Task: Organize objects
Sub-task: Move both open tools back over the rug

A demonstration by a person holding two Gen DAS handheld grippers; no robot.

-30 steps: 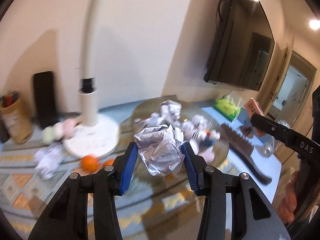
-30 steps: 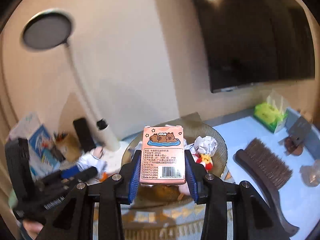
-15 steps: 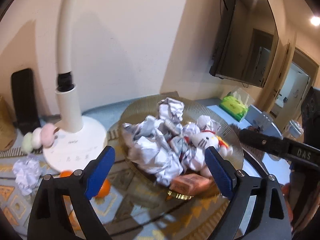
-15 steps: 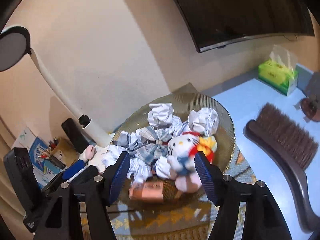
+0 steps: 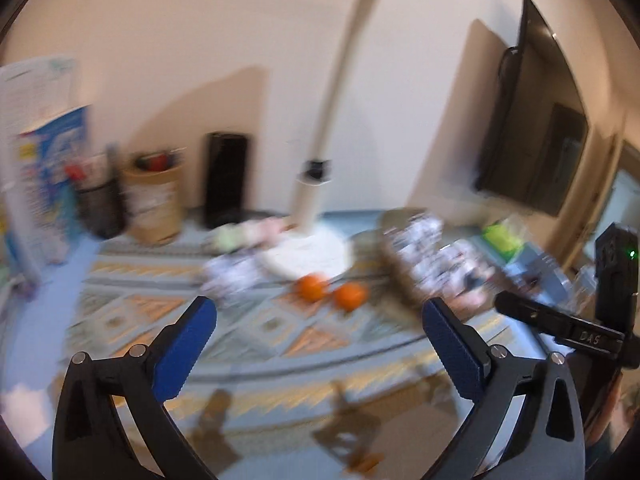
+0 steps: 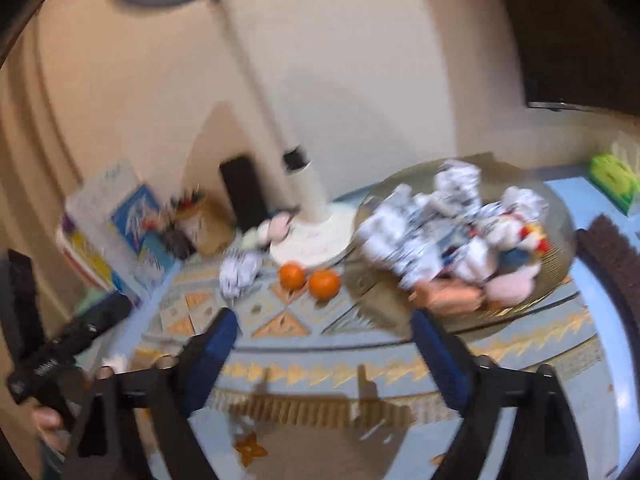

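Both views are motion-blurred. My left gripper point(image 5: 320, 316) is open and empty above the patterned mat point(image 5: 168, 308). My right gripper point(image 6: 324, 324) is open and empty too. Two oranges point(image 6: 310, 278) lie beside the lamp base point(image 6: 310, 240), and a crumpled paper ball point(image 6: 239, 274) lies left of them. The glass bowl point(image 6: 556, 280) at the right holds several paper balls, a plush toy point(image 6: 516, 236) and the pink box point(image 6: 448, 296). In the left wrist view the oranges point(image 5: 332, 292) and the loose paper ball point(image 5: 236, 276) sit ahead of the fingers.
A white desk lamp point(image 5: 320, 148) stands at the back. A black block point(image 5: 225, 178), a pen holder point(image 5: 154, 200) and books point(image 5: 44, 152) line the wall at left. A brush point(image 6: 612, 252) and green tissue pack point(image 6: 612, 176) sit at right. A pastel toy point(image 6: 266, 232) lies by the lamp.
Both grippers let go over the bowl, the left of its paper ball and the right of the pink box, and have since pulled back and swung left, still open.
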